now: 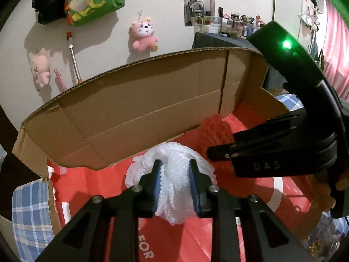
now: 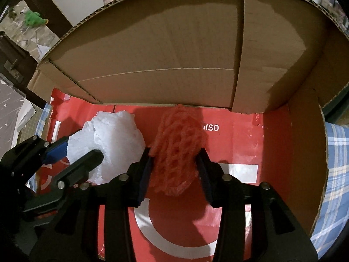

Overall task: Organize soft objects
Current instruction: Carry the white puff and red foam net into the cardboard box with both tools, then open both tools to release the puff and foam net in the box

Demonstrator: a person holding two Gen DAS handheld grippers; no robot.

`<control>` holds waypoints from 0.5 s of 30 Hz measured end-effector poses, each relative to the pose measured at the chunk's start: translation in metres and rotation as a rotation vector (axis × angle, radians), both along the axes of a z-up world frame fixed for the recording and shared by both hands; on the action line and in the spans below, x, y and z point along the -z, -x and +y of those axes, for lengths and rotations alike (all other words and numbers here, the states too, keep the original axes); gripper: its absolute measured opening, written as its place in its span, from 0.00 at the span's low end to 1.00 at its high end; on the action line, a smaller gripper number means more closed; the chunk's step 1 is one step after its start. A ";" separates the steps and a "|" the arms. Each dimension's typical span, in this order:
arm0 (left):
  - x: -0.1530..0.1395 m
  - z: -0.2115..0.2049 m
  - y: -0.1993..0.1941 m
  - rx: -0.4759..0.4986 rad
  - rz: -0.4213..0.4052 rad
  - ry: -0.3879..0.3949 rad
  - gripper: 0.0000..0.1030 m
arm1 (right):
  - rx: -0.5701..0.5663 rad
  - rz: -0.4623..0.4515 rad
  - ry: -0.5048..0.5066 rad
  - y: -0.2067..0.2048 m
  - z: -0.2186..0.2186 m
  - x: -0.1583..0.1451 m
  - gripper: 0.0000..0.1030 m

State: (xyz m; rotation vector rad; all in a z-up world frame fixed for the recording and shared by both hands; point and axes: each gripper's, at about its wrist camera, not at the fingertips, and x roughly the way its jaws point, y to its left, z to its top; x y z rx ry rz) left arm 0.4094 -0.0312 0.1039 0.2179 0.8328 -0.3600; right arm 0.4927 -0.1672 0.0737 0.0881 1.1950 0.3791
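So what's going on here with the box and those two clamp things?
A person is sorting soft foam nets into a cardboard box with a handheld tool in each hand. The left tool has a white foam net between its fingers, and the right tool has a red foam net between its fingers. Both nets are down inside the box, side by side over its red floor, and seem about to be let go.

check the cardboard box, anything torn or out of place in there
Nothing stands out. The white foam net and the red foam net sit side by side on the cardboard box floor, each between a gripper's fingers. The box walls look intact.
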 end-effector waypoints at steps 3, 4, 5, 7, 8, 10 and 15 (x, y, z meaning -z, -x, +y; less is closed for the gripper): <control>0.000 0.001 -0.001 -0.001 -0.001 0.001 0.29 | 0.007 0.003 0.008 0.000 -0.001 -0.002 0.42; 0.000 0.001 0.000 -0.002 -0.005 -0.001 0.29 | 0.008 0.003 0.012 0.001 -0.001 -0.002 0.43; 0.000 0.001 -0.002 -0.002 -0.005 0.001 0.30 | 0.008 0.003 0.018 -0.001 0.000 0.000 0.44; 0.000 0.002 -0.002 -0.001 -0.004 -0.002 0.35 | 0.006 -0.001 0.034 -0.003 0.005 0.001 0.49; 0.000 0.002 -0.001 -0.003 -0.005 -0.006 0.36 | 0.005 -0.006 0.048 -0.003 0.006 0.000 0.50; -0.001 0.003 -0.002 -0.007 -0.005 -0.009 0.41 | 0.010 -0.011 0.055 -0.003 0.009 0.001 0.53; -0.003 0.004 0.002 -0.011 -0.018 -0.010 0.54 | 0.022 -0.014 0.066 0.000 0.006 0.003 0.56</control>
